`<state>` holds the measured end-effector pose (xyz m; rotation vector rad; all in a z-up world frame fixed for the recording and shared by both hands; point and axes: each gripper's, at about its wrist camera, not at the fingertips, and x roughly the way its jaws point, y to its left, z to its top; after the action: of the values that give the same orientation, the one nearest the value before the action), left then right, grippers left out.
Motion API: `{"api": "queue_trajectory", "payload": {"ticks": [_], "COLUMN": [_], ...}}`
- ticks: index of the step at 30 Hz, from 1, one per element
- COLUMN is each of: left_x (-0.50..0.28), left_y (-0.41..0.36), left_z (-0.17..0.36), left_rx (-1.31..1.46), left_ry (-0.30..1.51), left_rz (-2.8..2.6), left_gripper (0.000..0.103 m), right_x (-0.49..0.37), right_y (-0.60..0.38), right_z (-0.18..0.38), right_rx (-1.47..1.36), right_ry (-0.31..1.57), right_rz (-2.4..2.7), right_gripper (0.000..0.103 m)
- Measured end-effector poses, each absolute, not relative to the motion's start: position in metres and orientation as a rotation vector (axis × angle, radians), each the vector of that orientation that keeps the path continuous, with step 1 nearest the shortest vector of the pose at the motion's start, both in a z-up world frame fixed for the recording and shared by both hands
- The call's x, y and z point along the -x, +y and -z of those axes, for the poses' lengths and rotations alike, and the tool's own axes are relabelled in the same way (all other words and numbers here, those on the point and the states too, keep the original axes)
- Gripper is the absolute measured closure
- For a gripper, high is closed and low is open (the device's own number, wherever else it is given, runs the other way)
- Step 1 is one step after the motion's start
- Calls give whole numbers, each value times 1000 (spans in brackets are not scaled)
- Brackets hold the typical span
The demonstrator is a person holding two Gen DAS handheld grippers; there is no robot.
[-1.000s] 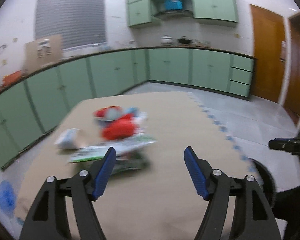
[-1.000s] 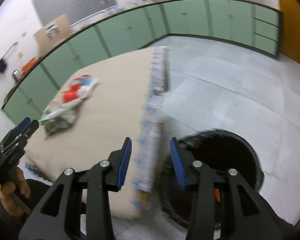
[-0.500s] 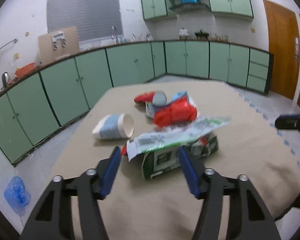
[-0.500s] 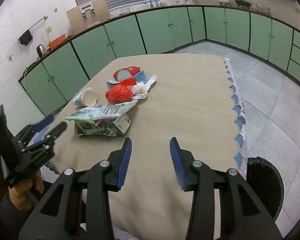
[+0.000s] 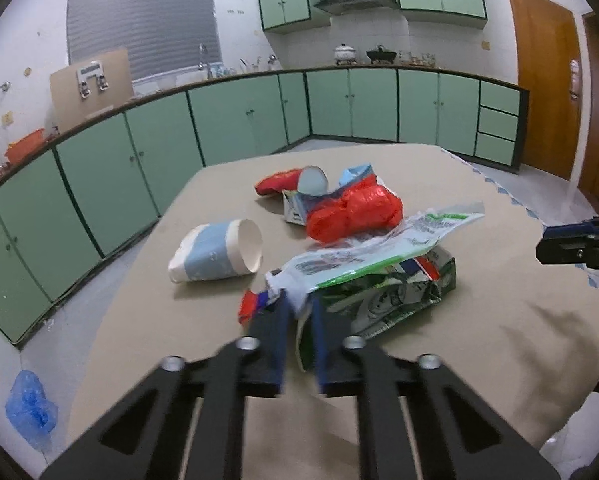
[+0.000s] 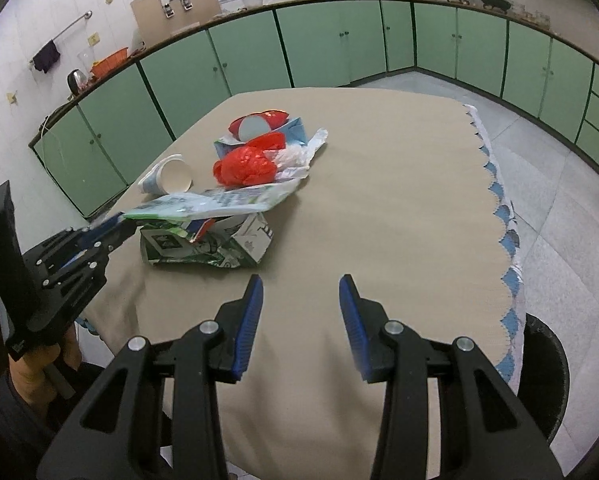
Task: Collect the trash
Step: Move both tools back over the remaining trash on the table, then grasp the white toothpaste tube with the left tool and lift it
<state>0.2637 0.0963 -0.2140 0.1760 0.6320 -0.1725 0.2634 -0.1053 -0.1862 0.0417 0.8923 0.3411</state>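
Nearest, the left gripper (image 5: 299,312) has its blue-padded jaws pinched nearly together on the near end of a long, flat green-and-white plastic wrapper (image 5: 379,244) — the film is caught between the pads. That wrapper lies across a crumpled green-and-white paper carton (image 5: 395,300) just behind the jaws. The right gripper (image 6: 299,312) hangs over bare cloth with its jaws about half open and nothing between them.

Past the carton, on the beige-clothed table (image 6: 399,184), a white-and-pale-blue paper cup (image 5: 219,252) lies on its side to the left, apart from the rest. Beyond it sits a scrunched red plastic bag (image 5: 351,212) touching a pale blue carton (image 5: 299,204), and farthest back a red wrapper with a round grey lid (image 5: 295,180).

At the table's right edge, down on the floor, a black round bin (image 6: 547,372) stands — partly hidden by the cloth.

By my reading the collecting has barely begun: every piece is still on the table, the first only just gripped, and I cannot see whether the bin holds anything.
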Motion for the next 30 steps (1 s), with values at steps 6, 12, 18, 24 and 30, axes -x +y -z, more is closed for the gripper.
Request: {"api": "queue_trajectory", "payload": {"ticks": [6, 12, 18, 24, 30], "left_x": [-255, -246, -233, -226, -224], "left_y": [92, 92, 110, 144, 184], "left_z": [210, 200, 178, 162, 159], "left_rx": [-162, -131, -58, 23, 74], "left_ry": [617, 586, 548, 515, 504], "left_rz": [209, 207, 154, 58, -59], "left_gripper": [99, 102, 102, 102, 102], "right_x": [-262, -260, -257, -259, -267], "right_y": [-105, -110, -98, -74, -44], "right_z": [183, 180, 177, 173, 177], "right_rx": [-43, -52, -48, -57, -58], "right_ry": [885, 880, 870, 858, 863], "right_rz": [-340, -339, -384, -438, -482], "right_gripper": [63, 63, 63, 63, 63]}}
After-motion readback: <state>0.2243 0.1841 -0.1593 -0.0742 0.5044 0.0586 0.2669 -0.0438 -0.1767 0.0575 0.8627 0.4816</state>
